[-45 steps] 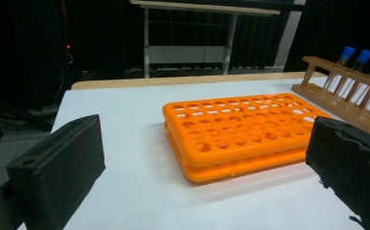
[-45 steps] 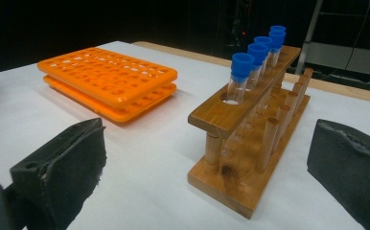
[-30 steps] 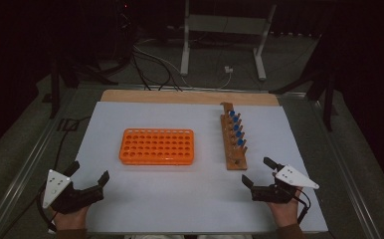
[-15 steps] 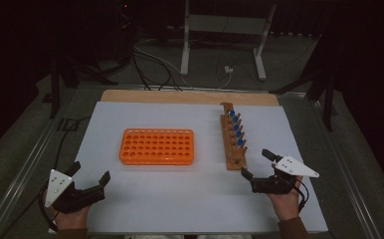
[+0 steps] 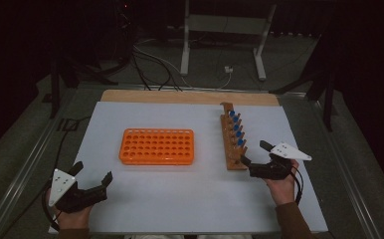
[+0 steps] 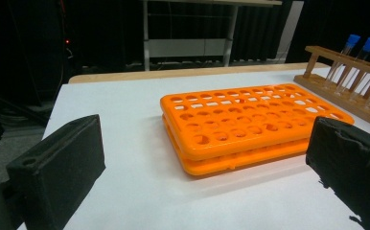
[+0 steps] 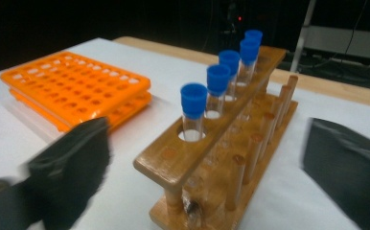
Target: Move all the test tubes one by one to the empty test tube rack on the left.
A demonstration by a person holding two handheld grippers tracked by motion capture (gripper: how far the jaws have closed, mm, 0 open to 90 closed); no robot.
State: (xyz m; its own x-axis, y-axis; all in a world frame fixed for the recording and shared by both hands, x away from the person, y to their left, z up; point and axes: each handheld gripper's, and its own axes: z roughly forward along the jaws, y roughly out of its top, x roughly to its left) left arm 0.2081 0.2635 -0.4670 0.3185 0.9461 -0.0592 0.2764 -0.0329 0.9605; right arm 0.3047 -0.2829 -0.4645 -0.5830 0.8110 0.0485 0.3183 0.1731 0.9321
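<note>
An orange tube rack [image 5: 156,146] [image 6: 250,124] [image 7: 73,86] with empty holes lies mid-table. To its right stands a wooden rack [image 5: 232,142] [image 7: 212,143] holding several blue-capped tubes [image 5: 236,127] [image 7: 219,76] [image 6: 360,48]. My right gripper [image 5: 253,152] [image 7: 207,163] is at the wooden rack's near end. Its jaws have just been closing a little but stand open, with the rack's end in the gap between them and untouched. My left gripper [image 5: 93,172] [image 6: 204,167] rests open at the table's front left, pointing at the orange rack, nothing between its jaws.
A white sheet [image 5: 180,199] covers the table, and a wooden strip [image 5: 190,96] shows along its back edge. Metal rails [image 5: 26,169] run along the sides. Cables [image 5: 150,59] and a metal stand [image 5: 225,30] lie on the dark floor beyond.
My right gripper has moved left and slightly away from the person, up to the near end of the wooden rack. The left gripper and both racks have stayed put.
</note>
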